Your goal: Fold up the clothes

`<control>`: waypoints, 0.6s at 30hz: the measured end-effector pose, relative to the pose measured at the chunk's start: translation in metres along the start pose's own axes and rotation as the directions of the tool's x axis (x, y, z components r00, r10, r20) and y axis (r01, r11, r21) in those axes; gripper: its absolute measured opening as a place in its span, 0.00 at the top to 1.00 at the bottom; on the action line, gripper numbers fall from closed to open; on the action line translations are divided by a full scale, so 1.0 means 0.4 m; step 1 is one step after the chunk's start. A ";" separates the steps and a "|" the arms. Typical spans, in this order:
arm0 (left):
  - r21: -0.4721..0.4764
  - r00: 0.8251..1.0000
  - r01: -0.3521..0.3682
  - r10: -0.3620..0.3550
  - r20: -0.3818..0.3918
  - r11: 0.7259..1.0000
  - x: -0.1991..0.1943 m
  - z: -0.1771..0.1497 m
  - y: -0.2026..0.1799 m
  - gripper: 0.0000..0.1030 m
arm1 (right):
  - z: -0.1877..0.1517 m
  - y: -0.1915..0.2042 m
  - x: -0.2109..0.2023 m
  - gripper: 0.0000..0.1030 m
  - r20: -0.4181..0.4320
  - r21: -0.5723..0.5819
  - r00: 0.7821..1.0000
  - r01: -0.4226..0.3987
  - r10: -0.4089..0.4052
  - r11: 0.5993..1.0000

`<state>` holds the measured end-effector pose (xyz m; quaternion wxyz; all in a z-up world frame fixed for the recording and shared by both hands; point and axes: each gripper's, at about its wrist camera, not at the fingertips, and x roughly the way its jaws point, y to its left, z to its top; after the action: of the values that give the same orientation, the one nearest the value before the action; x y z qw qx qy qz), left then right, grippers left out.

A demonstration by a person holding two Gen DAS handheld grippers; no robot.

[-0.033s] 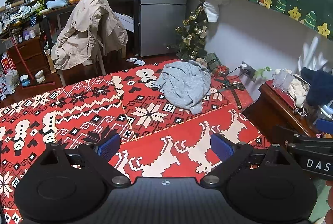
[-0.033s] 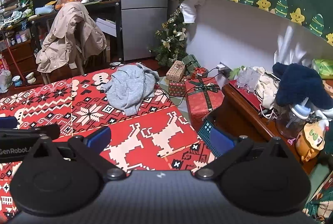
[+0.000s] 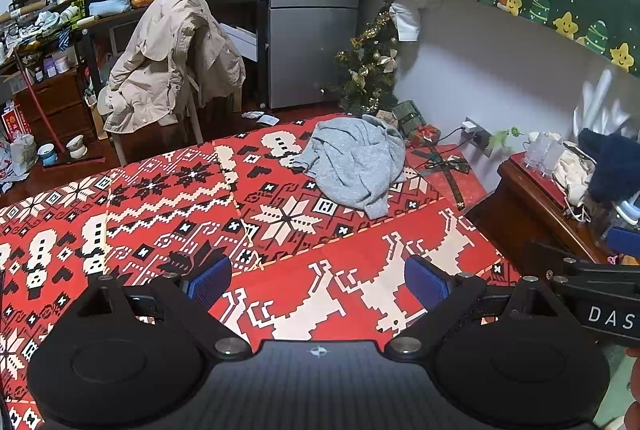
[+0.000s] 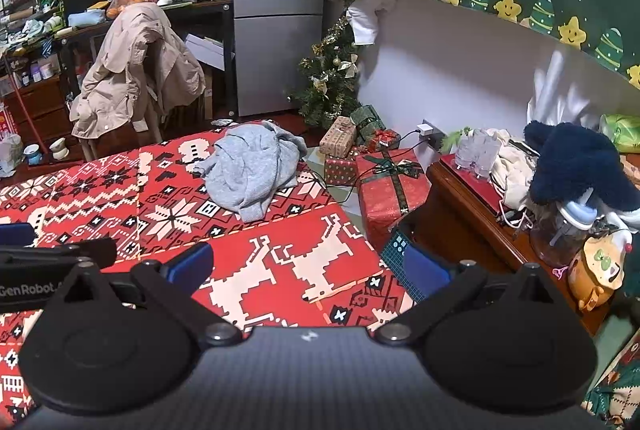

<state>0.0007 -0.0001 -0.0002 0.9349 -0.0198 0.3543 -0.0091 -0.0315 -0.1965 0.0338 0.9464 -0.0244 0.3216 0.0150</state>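
Note:
A crumpled grey garment (image 3: 352, 162) lies in a heap on the red Christmas-patterned cover (image 3: 160, 198), near its far right corner. My left gripper (image 3: 318, 276) hovers over the near part of the cover, well short of the garment, tilted downward. Its blue pads stand wide apart with only the cover behind them. In the right wrist view the grey garment (image 4: 250, 166) sits ahead and to the left. My right gripper (image 4: 308, 264) is open too, above the cover's (image 4: 100, 190) right edge, holding nothing. The two grippers are side by side.
A wooden side table (image 4: 460, 190) crowded with a dark blue fluffy item, bottles and cloths stands at the right. Wrapped gift boxes (image 4: 392, 182) and a small Christmas tree (image 4: 332, 86) fill the floor beyond the cover. A chair draped with a beige jacket (image 3: 172, 62) is at the far left.

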 end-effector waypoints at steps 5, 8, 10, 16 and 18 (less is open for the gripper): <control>-0.002 1.000 0.006 -0.006 -0.013 1.000 0.004 0.002 -0.001 0.09 | -0.001 0.001 -0.002 0.01 -0.003 0.002 1.000 -0.003 0.003 1.000; -0.001 1.000 0.007 -0.007 -0.012 1.000 0.004 0.000 -0.003 0.09 | -0.001 0.004 0.002 0.01 -0.011 -0.003 1.000 -0.012 0.012 1.000; 0.000 1.000 0.010 -0.010 -0.003 1.000 0.002 -0.009 0.004 0.09 | 0.000 -0.001 -0.001 0.01 -0.013 -0.005 1.000 -0.017 0.017 1.000; -0.003 1.000 0.010 -0.010 -0.008 1.000 0.005 -0.011 0.006 0.09 | -0.001 0.007 0.001 0.01 -0.022 -0.012 1.000 -0.005 0.004 1.000; -0.003 1.000 0.010 -0.011 -0.005 1.000 0.004 -0.011 0.006 0.09 | 0.000 0.006 0.001 0.01 -0.023 -0.010 1.000 -0.008 0.008 1.000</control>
<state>-0.0011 0.0020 -0.0045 0.9339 -0.0229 0.3565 -0.0136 -0.0310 -0.1942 0.0335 0.9424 -0.0279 0.3326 0.0203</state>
